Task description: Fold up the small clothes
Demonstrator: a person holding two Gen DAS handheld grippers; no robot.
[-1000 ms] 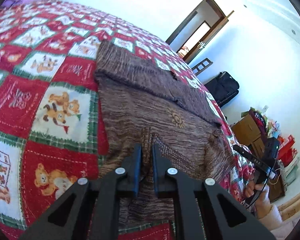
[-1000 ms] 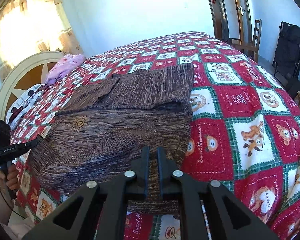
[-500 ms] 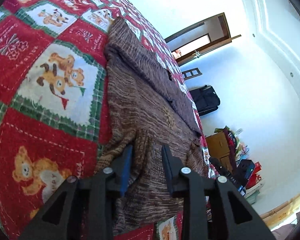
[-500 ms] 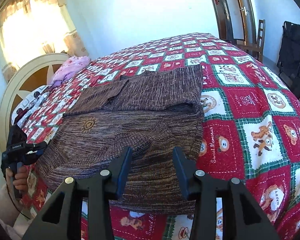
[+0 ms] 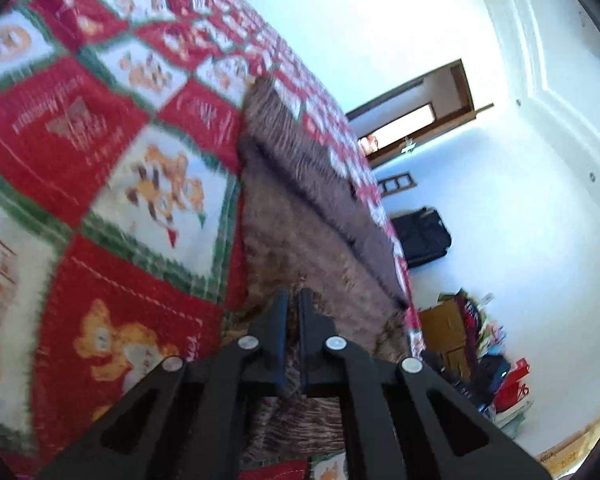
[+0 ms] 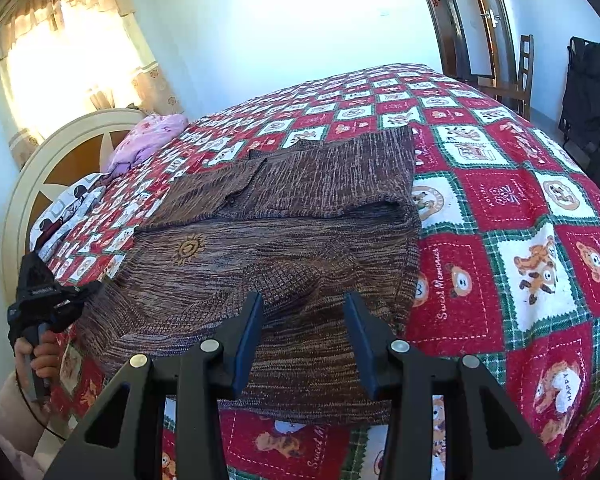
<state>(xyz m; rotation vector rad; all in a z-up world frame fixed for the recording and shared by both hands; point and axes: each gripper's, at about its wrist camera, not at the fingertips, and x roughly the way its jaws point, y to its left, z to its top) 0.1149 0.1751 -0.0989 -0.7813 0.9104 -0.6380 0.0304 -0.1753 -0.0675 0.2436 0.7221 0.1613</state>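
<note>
Our left gripper point(image 5: 293, 300) pinches the brown sweater point(image 6: 284, 240) hem; right gripper point(image 6: 303, 312) gapes above it, so one-sided lifting risks skewing the fold.

Bright daylight, glaring curtained window point(image 6: 72, 56), motion-blurred left view, sharp right view, fisheye-curved dark corners

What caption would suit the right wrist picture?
Open right tool poised over a half-folded brown sweater on a teddy-bear quilt.

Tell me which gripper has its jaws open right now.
The right gripper: its jaws stand wide apart over the brown knit sweater's near hem. The left gripper has only a narrow slit between its jaws.
</note>
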